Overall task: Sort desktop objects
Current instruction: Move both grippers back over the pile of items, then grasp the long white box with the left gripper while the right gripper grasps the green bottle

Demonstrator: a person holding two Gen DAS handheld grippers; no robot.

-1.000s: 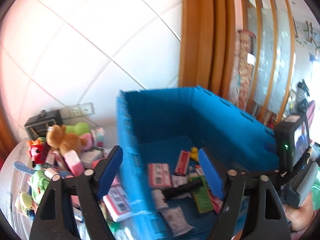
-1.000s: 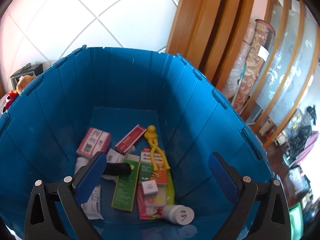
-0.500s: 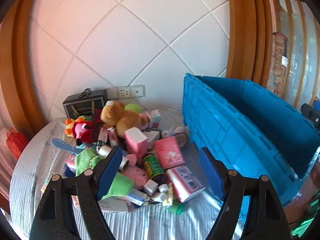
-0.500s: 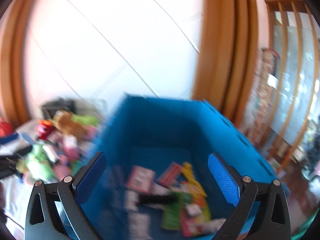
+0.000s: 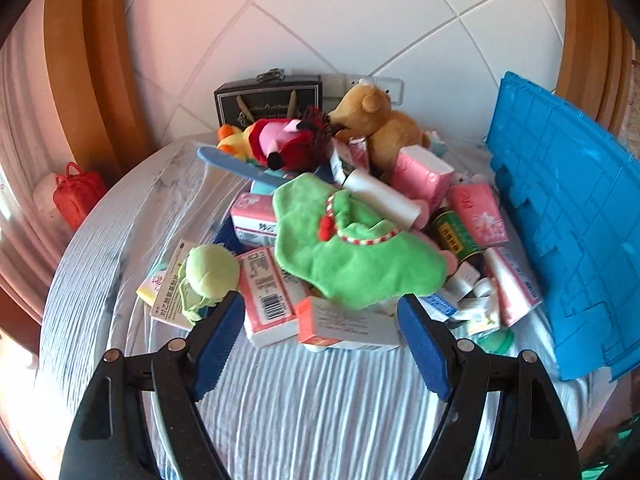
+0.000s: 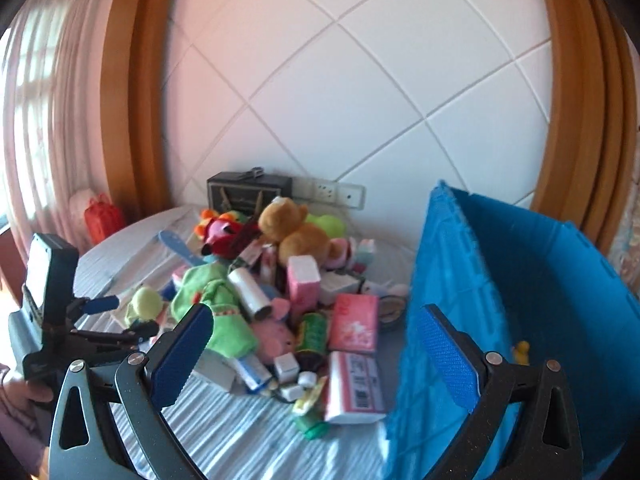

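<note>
A pile of toys and boxes lies on the round white-clothed table [image 5: 320, 408]: a green plush cloth [image 5: 352, 248], a brown teddy bear [image 5: 380, 124], a red plush bird [image 5: 288, 144], pink boxes [image 5: 420, 176], a white-and-red medicine box [image 5: 348, 324] and a green can [image 5: 452, 236]. The blue crate [image 5: 568, 220] stands at the right. My left gripper [image 5: 320, 344] is open and empty just in front of the medicine box. My right gripper [image 6: 316, 356] is open and empty above the pile's right side, beside the blue crate [image 6: 520, 280]. The left gripper shows at the left [image 6: 116, 316].
A dark box [image 5: 268, 100] and wall sockets [image 6: 340, 194] stand at the back by the tiled wall. A red bag [image 5: 76, 196] sits off the table's left edge. Small white boxes and a green cap [image 6: 312, 426] lie near the crate wall.
Both grippers have swung left, away from the crate's inside and toward the pile on the table. The left gripper has come close to the front boxes. Both stay open.
</note>
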